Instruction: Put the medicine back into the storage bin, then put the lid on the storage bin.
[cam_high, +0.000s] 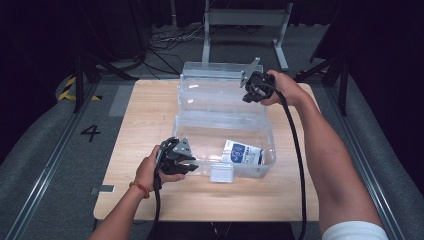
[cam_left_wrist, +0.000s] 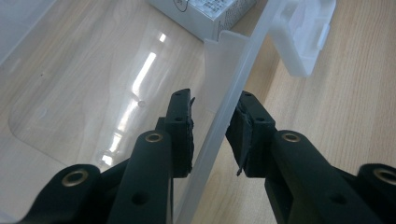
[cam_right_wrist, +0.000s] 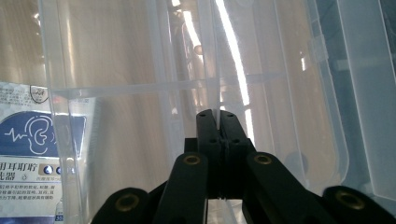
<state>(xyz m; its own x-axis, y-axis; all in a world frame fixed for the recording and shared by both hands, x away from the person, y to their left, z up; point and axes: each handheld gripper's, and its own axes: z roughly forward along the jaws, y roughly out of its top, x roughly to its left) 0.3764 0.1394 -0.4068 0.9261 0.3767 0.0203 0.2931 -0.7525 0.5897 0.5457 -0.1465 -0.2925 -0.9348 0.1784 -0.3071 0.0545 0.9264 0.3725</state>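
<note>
At the middle of the pale wooden tabletop (cam_high: 150, 115) stood item one: a clear, thin-walled plastic storage box (cam_high: 250, 131) with its hinged transparent lid (cam_high: 212, 80) thrown open and standing up at the far side. Item two lay inside, toward the box's near right corner: a flat white-and-blue printed carton (cam_high: 243, 152) bearing an ear symbol.

Handling, by judgement: the box looked light, smooth and somewhat flexible, so it would likely slide on the wood and bow under a hard squeeze. A white snap latch (cam_left_wrist: 306, 37) hung off the near wall. You were best served by the rims and the lid edge, which are thin enough for the jaws; the broad walls offer nothing to pinch.

Your left gripper (cam_high: 176, 156) sat at the near left rim, its jaws parted to either side of the wall, one inside the box and one outside, neither pad clearly pressing. Your right gripper (cam_high: 256, 86) was up at the lid's top right edge, jaws clenched together on the thin plastic lip.

Surface: bare light wood, matte, level. Room: dark surroundings, grey floor with a painted numeral four (cam_high: 90, 132), yellow-and-black hazard tape (cam_high: 67, 89), cables and a grey metal stand (cam_high: 246, 25) behind the table.
</note>
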